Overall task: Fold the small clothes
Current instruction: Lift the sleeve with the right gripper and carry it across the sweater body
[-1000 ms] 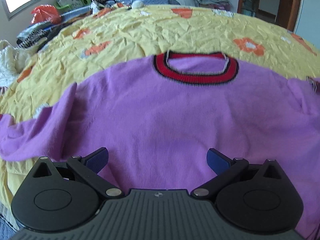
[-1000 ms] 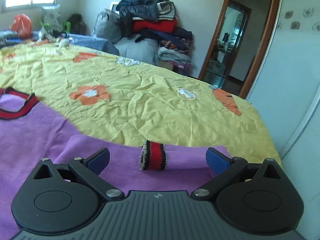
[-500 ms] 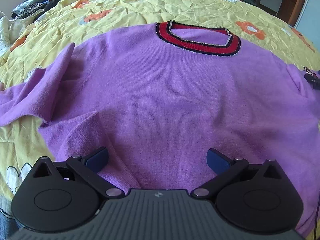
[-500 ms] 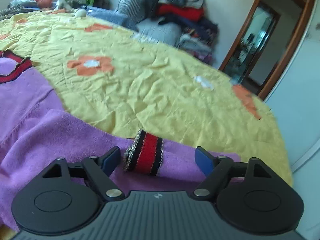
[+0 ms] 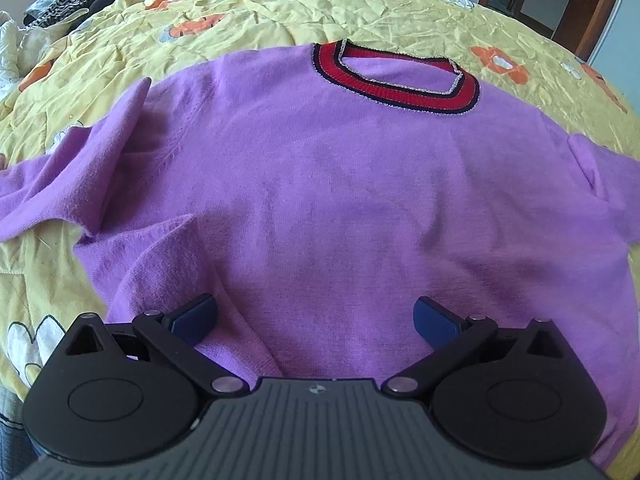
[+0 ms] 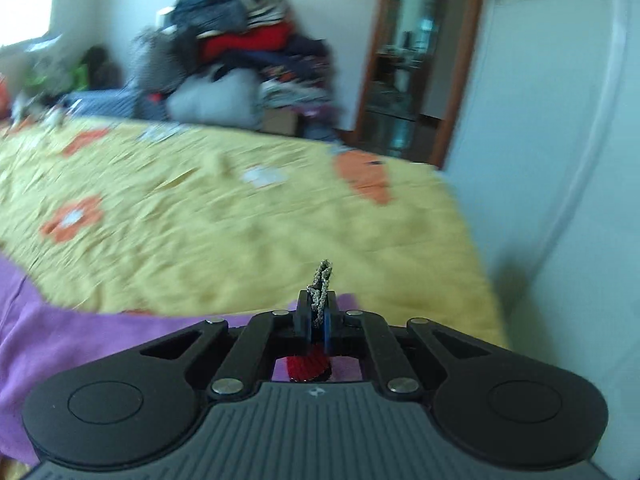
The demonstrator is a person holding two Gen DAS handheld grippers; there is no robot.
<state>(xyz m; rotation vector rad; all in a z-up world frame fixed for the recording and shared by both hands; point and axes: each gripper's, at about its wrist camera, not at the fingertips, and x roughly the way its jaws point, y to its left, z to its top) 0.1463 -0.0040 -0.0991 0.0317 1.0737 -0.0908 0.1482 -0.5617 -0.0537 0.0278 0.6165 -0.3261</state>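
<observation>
A purple sweater (image 5: 340, 184) with a red and black collar (image 5: 400, 80) lies spread flat on a yellow flowered bedspread (image 5: 280, 8). Its left sleeve (image 5: 72, 176) is rumpled and partly folded over. My left gripper (image 5: 316, 314) hovers open over the sweater's lower hem, nothing between its blue pads. In the right wrist view my right gripper (image 6: 317, 316) is shut on the sleeve cuff (image 6: 320, 280), whose glittery edge sticks up between the pads; the red band (image 6: 308, 364) shows below. The purple sleeve (image 6: 80, 340) trails off to the left.
A tall pile of clothes (image 6: 248, 60) stands beyond the bed's far side, beside a wooden doorway (image 6: 416, 60). A white wall or wardrobe (image 6: 560, 160) runs close along the bed's right edge. More clothes and bags (image 5: 60, 0) lie at the far left.
My right gripper closed on the sleeve cuff and lifted it off the bed, swinging fast; the view is blurred. My left gripper dropped slightly toward the hem, then held still, open.
</observation>
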